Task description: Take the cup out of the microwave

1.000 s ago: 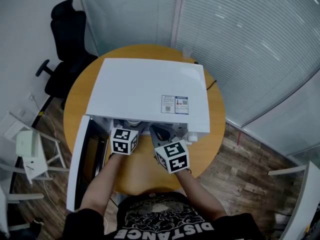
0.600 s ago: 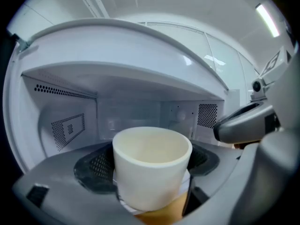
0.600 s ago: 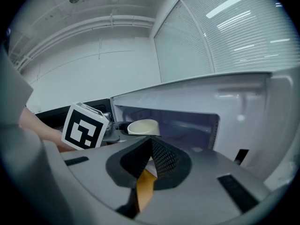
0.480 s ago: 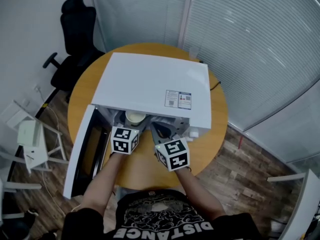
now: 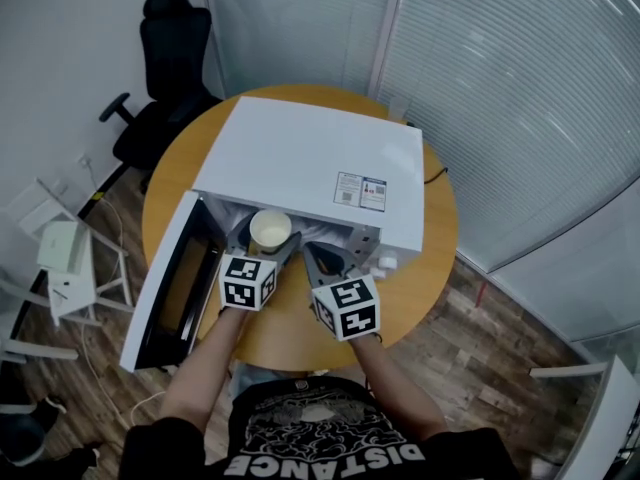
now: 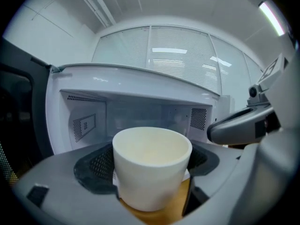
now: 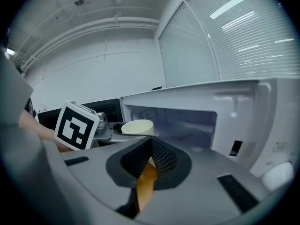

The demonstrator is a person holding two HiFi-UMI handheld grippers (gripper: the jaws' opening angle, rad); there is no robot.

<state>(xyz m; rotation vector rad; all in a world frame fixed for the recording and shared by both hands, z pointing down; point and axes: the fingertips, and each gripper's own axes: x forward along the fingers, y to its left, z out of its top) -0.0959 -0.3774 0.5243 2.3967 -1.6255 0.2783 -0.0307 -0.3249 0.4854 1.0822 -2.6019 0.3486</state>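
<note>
The left tongs (image 5: 262,256) were clamped on the pale cup (image 5: 270,229), one jaw on each side of its wall. The cup stood upright at the mouth of the open microwave (image 5: 310,168), with the cavity behind it and the wood of the table (image 5: 300,338) showing beneath. The right tongs (image 7: 149,146) were drawn together on nothing, just beside the left pair and to the right of the cup. The step in hand looked to be the carry-out, and doing it well would call for a level, straight pull toward the person. The cup's rim should be held flat, since whether anything was inside could not be told. The swung-open door (image 5: 165,288) stood close on the left, so the path had best stay between it and the right tongs. The grip should be firm but not crushing, then a gentle lowering onto bare table in front of the microwave.
</note>
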